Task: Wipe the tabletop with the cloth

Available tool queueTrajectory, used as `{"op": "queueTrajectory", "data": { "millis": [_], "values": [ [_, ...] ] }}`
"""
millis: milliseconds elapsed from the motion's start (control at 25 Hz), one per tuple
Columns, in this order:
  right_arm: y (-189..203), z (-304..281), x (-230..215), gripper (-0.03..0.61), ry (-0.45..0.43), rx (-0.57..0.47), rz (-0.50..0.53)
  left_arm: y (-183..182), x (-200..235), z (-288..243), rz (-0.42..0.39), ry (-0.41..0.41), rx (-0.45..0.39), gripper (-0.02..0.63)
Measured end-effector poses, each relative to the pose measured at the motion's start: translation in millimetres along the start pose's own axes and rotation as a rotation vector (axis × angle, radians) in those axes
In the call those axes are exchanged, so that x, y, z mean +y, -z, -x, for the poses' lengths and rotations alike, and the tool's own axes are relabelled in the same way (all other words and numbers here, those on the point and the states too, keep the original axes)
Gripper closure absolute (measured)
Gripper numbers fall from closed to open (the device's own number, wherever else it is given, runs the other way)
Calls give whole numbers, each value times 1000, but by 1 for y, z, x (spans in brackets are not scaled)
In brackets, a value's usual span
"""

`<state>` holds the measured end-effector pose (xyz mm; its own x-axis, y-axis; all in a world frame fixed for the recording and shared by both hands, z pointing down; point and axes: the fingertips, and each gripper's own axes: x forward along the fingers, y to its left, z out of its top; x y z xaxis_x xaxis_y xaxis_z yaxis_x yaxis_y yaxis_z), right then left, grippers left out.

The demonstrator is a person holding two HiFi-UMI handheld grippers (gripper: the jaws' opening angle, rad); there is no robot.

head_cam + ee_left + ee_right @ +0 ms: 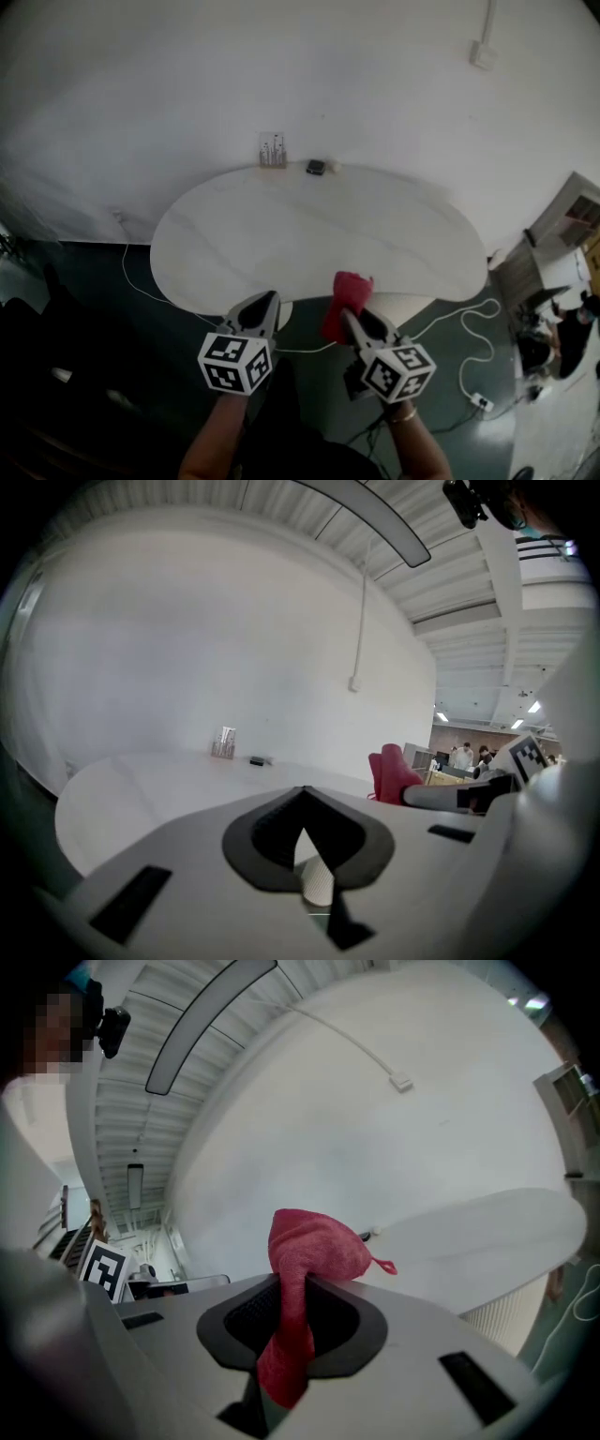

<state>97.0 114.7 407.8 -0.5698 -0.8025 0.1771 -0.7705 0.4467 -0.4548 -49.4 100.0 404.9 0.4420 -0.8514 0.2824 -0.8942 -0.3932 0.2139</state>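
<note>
A red cloth [346, 302] hangs bunched from my right gripper [349, 317], which is shut on it just off the near edge of the white oval tabletop [309, 234]. In the right gripper view the cloth [300, 1269] bulges above the jaws and trails down between them, in front of the tabletop [478, 1232]. My left gripper [270, 300] hovers at the table's near edge, left of the cloth, shut with nothing in it [302, 794]. From the left gripper view the cloth [392, 773] shows to the right, over the tabletop [159, 780].
A small clear holder [272, 150] and a dark small object [316, 167] stand at the table's far edge by the white wall. Cables [473, 361] and a power strip [481, 402] lie on the dark floor to the right. Office furniture [553, 281] stands at far right.
</note>
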Motion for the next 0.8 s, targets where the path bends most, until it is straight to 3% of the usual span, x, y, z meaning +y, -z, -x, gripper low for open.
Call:
{"op": "queueTrajectory", "data": {
  "millis": [400, 800],
  "values": [
    [-32, -142, -21, 513, 44, 50, -45, -35, 91, -105, 34, 53, 69, 612],
    [-43, -212, -33, 513, 71, 93, -79, -46, 138, -160, 45, 64, 115, 612]
  ]
}}
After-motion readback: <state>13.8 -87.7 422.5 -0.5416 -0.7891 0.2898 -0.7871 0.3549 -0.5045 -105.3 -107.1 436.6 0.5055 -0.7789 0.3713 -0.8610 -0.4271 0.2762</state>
